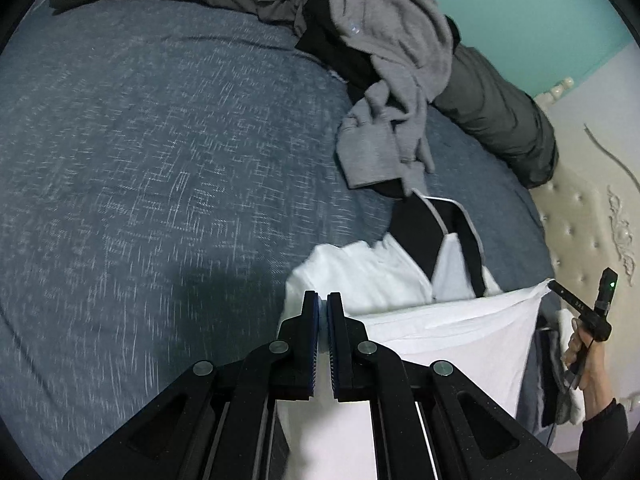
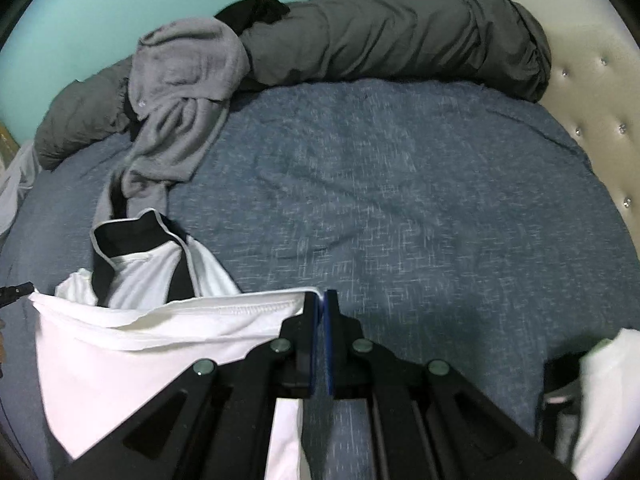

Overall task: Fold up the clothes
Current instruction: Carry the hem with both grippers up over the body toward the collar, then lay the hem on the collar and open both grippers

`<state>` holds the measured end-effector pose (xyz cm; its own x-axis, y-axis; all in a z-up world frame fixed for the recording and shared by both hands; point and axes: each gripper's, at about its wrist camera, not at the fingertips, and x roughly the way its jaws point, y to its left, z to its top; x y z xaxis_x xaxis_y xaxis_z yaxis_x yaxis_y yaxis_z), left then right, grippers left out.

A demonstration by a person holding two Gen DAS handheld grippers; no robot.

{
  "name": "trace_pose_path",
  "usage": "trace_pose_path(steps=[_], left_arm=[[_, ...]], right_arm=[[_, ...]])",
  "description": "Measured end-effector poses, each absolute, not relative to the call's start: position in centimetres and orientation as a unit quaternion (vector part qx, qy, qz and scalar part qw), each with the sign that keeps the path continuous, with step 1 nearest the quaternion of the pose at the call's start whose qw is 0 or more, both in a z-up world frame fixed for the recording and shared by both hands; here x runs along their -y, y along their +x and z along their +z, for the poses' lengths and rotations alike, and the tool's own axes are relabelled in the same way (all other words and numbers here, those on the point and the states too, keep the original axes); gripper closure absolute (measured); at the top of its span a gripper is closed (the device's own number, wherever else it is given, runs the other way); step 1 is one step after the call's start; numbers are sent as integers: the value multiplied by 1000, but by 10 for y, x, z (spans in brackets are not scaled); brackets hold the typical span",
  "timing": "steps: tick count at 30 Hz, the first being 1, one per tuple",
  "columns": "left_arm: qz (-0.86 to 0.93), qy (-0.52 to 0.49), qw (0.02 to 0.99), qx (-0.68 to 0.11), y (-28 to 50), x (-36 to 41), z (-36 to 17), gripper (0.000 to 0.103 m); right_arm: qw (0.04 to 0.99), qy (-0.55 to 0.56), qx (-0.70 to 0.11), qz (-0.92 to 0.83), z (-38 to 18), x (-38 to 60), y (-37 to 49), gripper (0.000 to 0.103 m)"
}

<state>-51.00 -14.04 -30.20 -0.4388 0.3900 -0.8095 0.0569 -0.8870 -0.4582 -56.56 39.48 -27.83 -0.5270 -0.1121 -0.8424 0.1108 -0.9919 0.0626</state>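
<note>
Two grippers, left (image 1: 323, 296) and right (image 2: 321, 294), each pinch one white garment (image 1: 448, 332) (lower part cut off); grey garment (image 1: 392, 80) at one o'clock.

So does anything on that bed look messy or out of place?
Yes. A grey garment lies crumpled in a heap by the rolled dark grey bedding, with a black piece poking out behind it. Both claws hold the white garment stretched between them; nothing looks torn or spilled.
</note>
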Motion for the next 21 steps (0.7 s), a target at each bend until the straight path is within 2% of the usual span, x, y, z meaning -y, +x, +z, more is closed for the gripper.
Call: trace_pose_path(steps=[9, 12, 13, 14, 15, 17, 21], left_arm=[[810, -528, 77, 241, -532, 143, -347, 96], [815, -503, 76, 279, -529, 154, -345, 86], [818, -491, 77, 291, -526, 159, -341, 76], [820, -479, 78, 303, -523, 164, -338, 69], [822, -479, 83, 296, -517, 163, -334, 68], [824, -483, 96, 280, -503, 160, -328, 68], [826, -493, 125, 243, -462, 152, -319, 68]], right_arm=[[39, 503, 0, -863, -327, -390, -590, 101], [41, 487, 27, -872, -325, -397, -590, 99], [41, 476, 37, -878, -320, -400, -589, 97], [39, 469, 46, -881, -316, -403, -587, 87], [41, 463, 59, -884, -311, -407, -585, 76], [45, 450, 75, -889, -302, -414, -579, 65], [80, 453, 89, -883, -295, -422, -546, 64]])
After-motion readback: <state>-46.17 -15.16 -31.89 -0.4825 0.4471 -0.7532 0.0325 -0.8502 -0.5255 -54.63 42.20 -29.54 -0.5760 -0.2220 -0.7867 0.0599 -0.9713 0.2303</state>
